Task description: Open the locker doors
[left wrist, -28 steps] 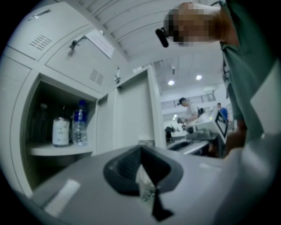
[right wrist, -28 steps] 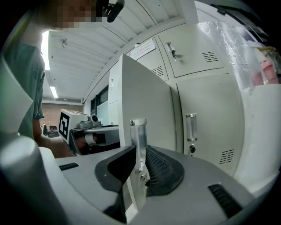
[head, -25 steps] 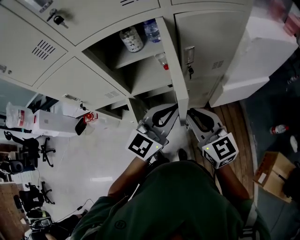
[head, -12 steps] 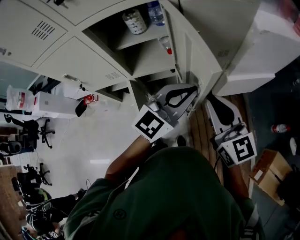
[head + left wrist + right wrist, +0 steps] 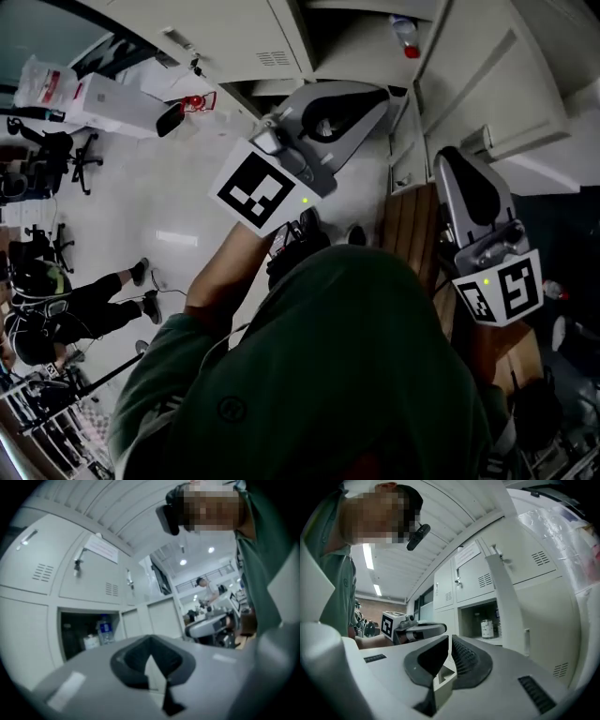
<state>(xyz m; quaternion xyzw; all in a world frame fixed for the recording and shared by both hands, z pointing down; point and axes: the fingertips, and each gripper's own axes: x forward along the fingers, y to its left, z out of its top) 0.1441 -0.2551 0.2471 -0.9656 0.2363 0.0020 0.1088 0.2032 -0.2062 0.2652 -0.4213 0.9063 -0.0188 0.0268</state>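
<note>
Right gripper view: the locker door (image 5: 548, 616) is already open, so your right hand-held gripper (image 5: 449, 639) has just been closing, empty, beside it; your left hand-held gripper (image 5: 150, 640) is closed, empty.

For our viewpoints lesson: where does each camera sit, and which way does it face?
Head view: on the person's head, looking steeply down at floor and lockers; shows the green shirt, left gripper, right gripper.
Left gripper view: on that gripper, facing lockers along its shut jaws; the shirt at right.
Right gripper view: on that gripper, facing lockers; its jaws have just been closing, nothing between them; left gripper shows.
Shared: both gripper views show an open compartment with containers.
</note>
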